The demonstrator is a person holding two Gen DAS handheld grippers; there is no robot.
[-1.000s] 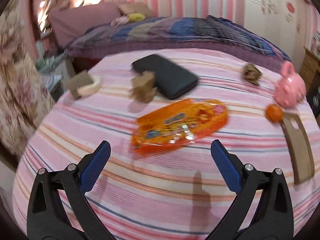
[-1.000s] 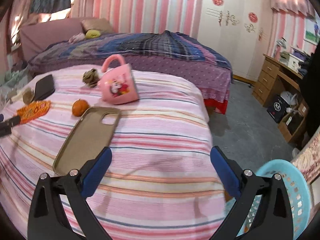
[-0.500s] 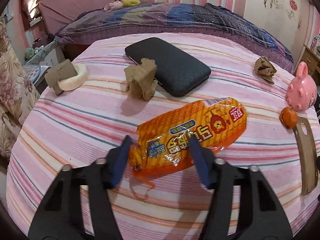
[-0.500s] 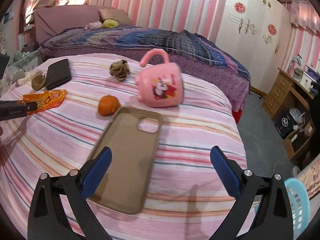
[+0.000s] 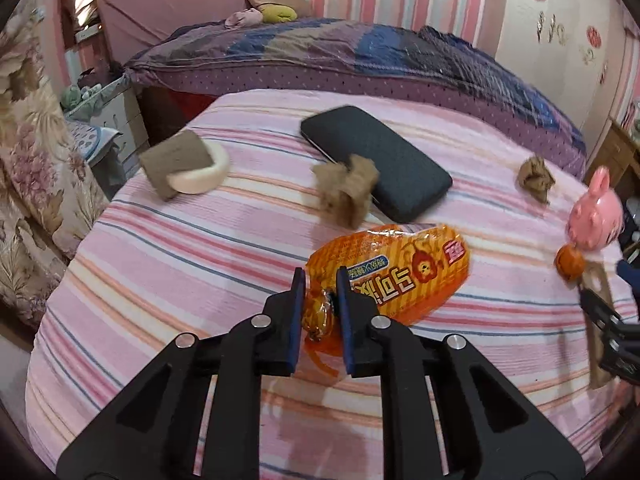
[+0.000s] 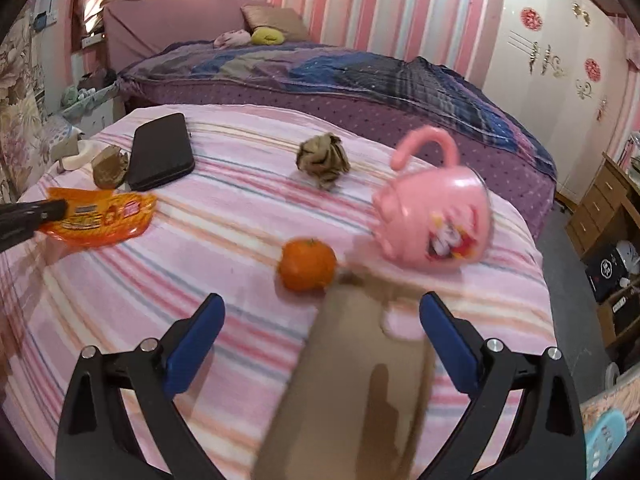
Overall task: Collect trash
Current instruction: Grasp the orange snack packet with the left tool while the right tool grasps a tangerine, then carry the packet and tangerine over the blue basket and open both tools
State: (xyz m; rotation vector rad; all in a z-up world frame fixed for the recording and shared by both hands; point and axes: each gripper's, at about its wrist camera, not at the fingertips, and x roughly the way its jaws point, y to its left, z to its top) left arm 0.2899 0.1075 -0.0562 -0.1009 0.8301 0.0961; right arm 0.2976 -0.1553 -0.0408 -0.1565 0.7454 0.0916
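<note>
Orange snack wrapper (image 5: 400, 272): the left gripper (image 5: 320, 276) has just closed, pinching its crumpled end. Crumpled brown paper (image 5: 346, 192) and a black case (image 5: 376, 160) lie just beyond. The right gripper (image 6: 320, 312) gapes empty over a tan phone case (image 6: 360, 380).

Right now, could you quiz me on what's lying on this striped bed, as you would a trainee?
1. True or false: the left gripper has closed on the orange snack wrapper.
2. What lies between the right gripper's open jaws?
A. a tan phone case
B. a crumpled paper
C. a pink mug
3. Which fruit sits beside the pink mug?

Key
1. True; the jaws, just closing, pinch the wrapper's end.
2. A, the tan phone case, not gripped.
3. The small orange.
</note>
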